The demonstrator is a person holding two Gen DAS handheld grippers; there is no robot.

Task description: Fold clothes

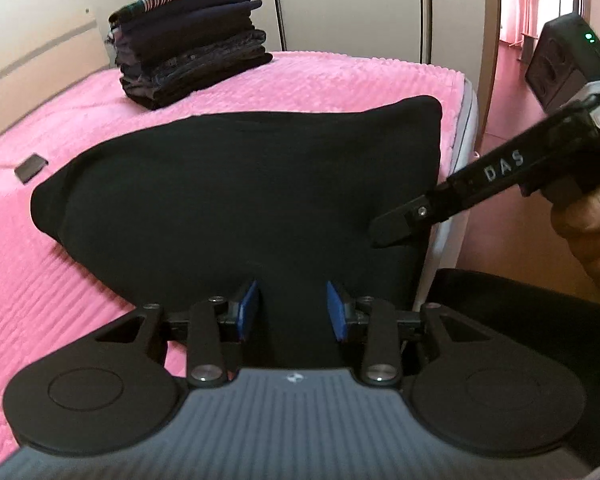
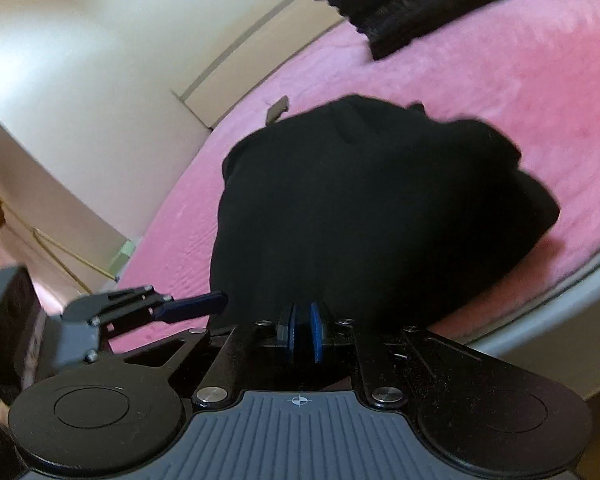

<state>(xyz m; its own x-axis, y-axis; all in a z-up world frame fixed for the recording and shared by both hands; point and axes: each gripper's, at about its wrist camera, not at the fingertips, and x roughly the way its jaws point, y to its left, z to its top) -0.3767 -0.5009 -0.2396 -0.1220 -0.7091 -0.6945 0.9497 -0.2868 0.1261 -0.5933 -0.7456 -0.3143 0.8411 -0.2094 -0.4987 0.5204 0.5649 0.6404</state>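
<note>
A black garment (image 1: 240, 184) lies folded into a broad slab on the pink bedspread (image 1: 60, 312). My left gripper (image 1: 293, 296) stands at its near edge, its blue pads (image 1: 248, 308) apart, with black cloth showing in the gap and no squeeze visible. In the right wrist view the left gripper (image 2: 220, 300) just reaches the edge of the garment (image 2: 380, 208). My right gripper (image 2: 302, 320) has its pads almost together on dark cloth. Seen from the left wrist, the right gripper (image 1: 380, 236) lies over the garment's right side, held by a hand (image 1: 588, 232).
A tall stack of folded dark clothes (image 1: 192, 40) (image 2: 404, 4) stands at the far end of the bed. A small dark flat object (image 1: 30, 168) (image 2: 278, 110) lies on the bedspread beyond the garment. The bed's pale frame (image 1: 466, 120) runs close by on the right, with wardrobe doors behind.
</note>
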